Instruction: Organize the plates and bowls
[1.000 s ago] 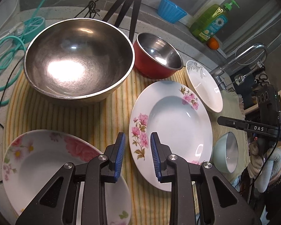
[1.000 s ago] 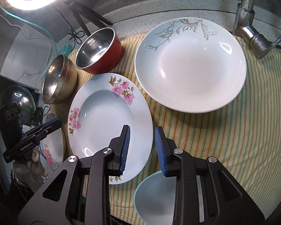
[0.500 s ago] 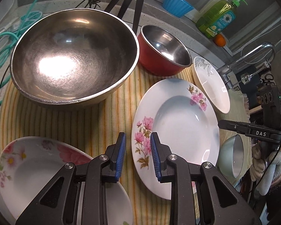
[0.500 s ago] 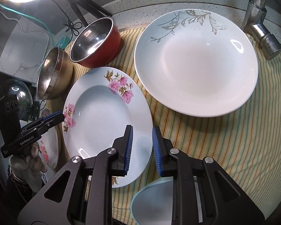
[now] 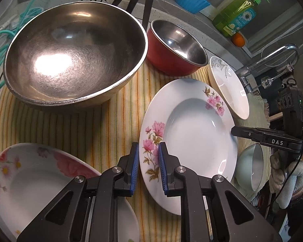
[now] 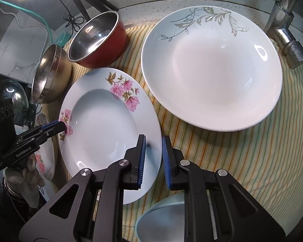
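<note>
Left gripper (image 5: 148,158): just narrowed, nipped on left rim of pink-flower plate (image 5: 194,127), lower centre | right gripper (image 6: 153,155): just narrowed, nipped on same plate's right rim, lower centre | plate: mid-frame on striped cloth (image 5: 111,125), below red bowl (image 5: 175,48), right of steel bowl (image 5: 70,50)

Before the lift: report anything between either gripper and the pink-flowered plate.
Nothing visible. The pink-flowered plate has its rim between the jaws of the left gripper and the right gripper, which have just been closing; whether the pads press yet is unclear.
</note>
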The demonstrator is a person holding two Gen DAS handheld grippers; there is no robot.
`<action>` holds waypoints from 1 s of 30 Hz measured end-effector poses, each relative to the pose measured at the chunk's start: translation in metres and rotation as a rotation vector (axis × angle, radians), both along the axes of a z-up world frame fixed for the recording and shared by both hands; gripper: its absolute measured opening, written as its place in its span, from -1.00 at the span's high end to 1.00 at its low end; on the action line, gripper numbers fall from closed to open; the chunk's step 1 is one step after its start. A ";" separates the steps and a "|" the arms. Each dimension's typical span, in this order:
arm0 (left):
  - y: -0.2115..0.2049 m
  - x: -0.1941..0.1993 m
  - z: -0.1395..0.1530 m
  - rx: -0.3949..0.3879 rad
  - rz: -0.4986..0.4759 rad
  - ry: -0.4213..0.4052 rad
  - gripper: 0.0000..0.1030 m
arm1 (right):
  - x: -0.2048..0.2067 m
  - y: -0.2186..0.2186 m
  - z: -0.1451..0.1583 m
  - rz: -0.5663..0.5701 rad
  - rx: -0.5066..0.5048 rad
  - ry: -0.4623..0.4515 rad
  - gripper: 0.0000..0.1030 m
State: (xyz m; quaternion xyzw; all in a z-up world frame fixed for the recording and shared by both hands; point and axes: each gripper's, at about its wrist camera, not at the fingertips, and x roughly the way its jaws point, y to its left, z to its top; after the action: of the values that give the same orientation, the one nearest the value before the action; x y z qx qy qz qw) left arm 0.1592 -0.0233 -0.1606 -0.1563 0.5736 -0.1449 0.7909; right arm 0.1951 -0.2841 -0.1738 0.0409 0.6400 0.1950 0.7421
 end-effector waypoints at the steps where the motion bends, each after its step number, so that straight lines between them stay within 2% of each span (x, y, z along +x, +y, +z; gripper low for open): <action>1: -0.001 -0.001 0.001 0.003 0.002 -0.002 0.67 | 0.000 0.001 -0.001 0.003 -0.003 0.001 0.67; 11: -0.003 -0.019 0.006 0.003 0.040 -0.011 0.67 | 0.006 0.007 -0.001 0.058 -0.032 0.004 0.67; 30: -0.013 -0.072 0.018 -0.014 0.182 -0.013 0.67 | 0.012 0.025 -0.007 0.176 -0.027 0.018 0.66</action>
State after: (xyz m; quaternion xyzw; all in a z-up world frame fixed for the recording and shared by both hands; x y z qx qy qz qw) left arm 0.0873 -0.0364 -0.1424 -0.2122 0.5508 -0.0775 0.8035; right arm 0.2071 -0.2596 -0.1805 -0.0240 0.6505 0.2503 0.7167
